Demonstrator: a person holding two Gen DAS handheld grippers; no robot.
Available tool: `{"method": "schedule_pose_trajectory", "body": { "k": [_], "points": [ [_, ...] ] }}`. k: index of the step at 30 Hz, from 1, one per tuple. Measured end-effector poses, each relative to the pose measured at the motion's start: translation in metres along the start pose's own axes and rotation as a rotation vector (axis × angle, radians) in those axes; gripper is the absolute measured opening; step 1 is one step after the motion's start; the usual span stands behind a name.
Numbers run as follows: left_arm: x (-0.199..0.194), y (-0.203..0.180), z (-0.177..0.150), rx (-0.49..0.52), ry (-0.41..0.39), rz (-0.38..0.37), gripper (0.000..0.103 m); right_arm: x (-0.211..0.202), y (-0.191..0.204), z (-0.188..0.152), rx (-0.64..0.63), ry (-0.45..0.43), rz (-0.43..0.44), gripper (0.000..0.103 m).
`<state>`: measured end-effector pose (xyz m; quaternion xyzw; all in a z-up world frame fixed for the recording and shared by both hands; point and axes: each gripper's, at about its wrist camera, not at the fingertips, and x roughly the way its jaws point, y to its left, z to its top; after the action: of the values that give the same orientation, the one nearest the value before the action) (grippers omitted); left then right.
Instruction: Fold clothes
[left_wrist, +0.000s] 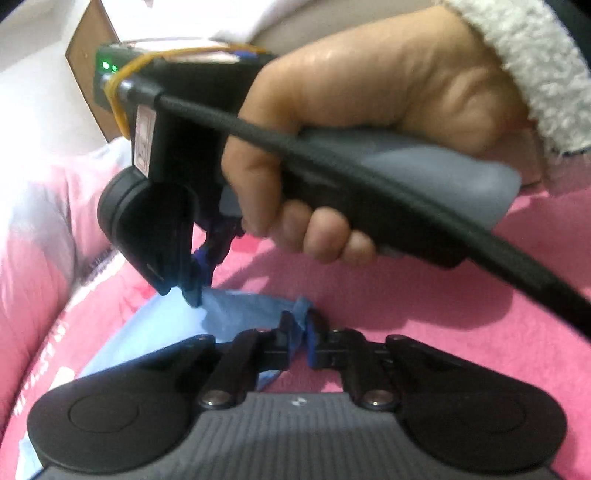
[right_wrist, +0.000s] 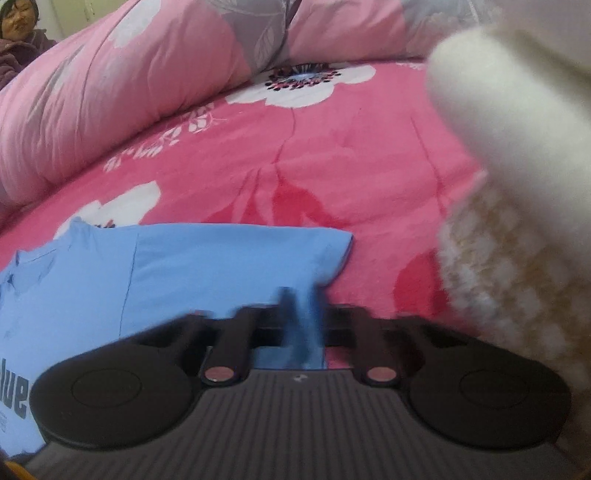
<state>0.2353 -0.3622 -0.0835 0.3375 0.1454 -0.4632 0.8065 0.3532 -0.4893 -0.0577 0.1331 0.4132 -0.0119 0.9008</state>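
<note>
Blue cloth is pinched in both grippers. The left gripper (left_wrist: 298, 334) is clamped on a bunched edge of the shirt (left_wrist: 236, 314), and just beyond it, in the left wrist view, the right gripper (left_wrist: 195, 291) bites the same edge, gripped by a bare hand (left_wrist: 354, 122) with a fleecy cuff (left_wrist: 532, 66).

The right gripper (right_wrist: 303, 325) in its own view is closed on a corner of the shirt (right_wrist: 207, 269), which spreads flat to the left over the pink flowered bed (right_wrist: 332, 155). Motion blur smears its fingertips, and the print on the shirt is cut off at the frame edge.

Only the right wrist view shows the shirt's spread, the rolled quilt (right_wrist: 110, 85) behind, and a white sleeve (right_wrist: 509, 166) blocking the right side. Only the left shows a cardboard box (left_wrist: 92, 51).
</note>
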Motion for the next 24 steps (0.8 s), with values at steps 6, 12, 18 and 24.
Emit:
{"method": "schedule_pose_trajectory", "body": {
  "k": [6,12,18,24],
  "points": [
    [-0.028,0.029,0.004,-0.239,-0.063,0.047,0.005,-0.032,0.023,0.012,-0.047,-0.115,0.029,0.002],
    [-0.076,0.069,-0.009,-0.571,-0.149,0.067,0.005,-0.064,0.084,0.033,-0.202,-0.163,0.054,0.002],
    [-0.118,0.102,-0.071,-0.93,-0.088,0.029,0.012,-0.051,0.171,0.033,-0.31,-0.086,0.158,0.008],
    [-0.15,0.122,-0.127,-1.023,0.038,0.057,0.033,-0.063,0.152,0.01,0.003,-0.075,0.412,0.031]
  ]
}}
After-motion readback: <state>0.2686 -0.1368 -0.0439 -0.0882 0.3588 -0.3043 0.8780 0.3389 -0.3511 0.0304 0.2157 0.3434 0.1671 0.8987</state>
